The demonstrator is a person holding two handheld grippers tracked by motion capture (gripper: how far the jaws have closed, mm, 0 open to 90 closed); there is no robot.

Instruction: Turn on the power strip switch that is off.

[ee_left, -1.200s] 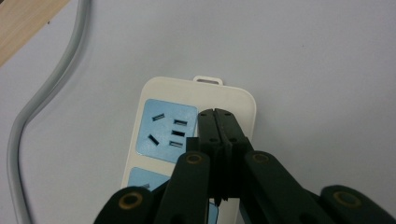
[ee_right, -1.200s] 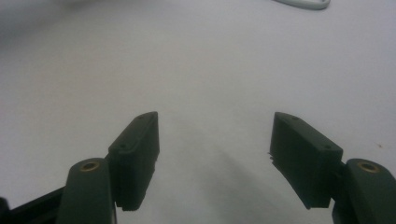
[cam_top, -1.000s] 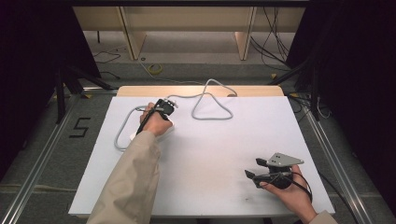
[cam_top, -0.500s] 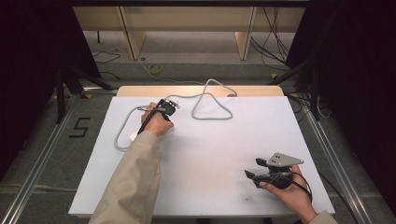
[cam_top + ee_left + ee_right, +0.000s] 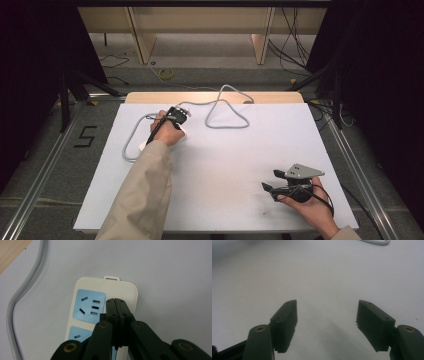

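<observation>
A white power strip (image 5: 107,288) with blue socket faces lies on the white table sheet (image 5: 225,150). In the left gripper view my left gripper (image 5: 116,302) hangs just above the strip's right side, jaws pressed together with nothing between them. From above, the left hand and gripper (image 5: 161,125) cover most of the strip (image 5: 143,146) at the table's back left. A grey cable (image 5: 227,117) runs from there in loops across the back. My right gripper (image 5: 272,181) rests near the front right, open (image 5: 327,315) over bare sheet.
The grey cable (image 5: 23,287) curves past the strip's left side. A wooden strip (image 5: 215,96) edges the back of the table. Metal rails (image 5: 350,160) flank both sides, and wooden furniture legs (image 5: 262,45) stand on the floor beyond.
</observation>
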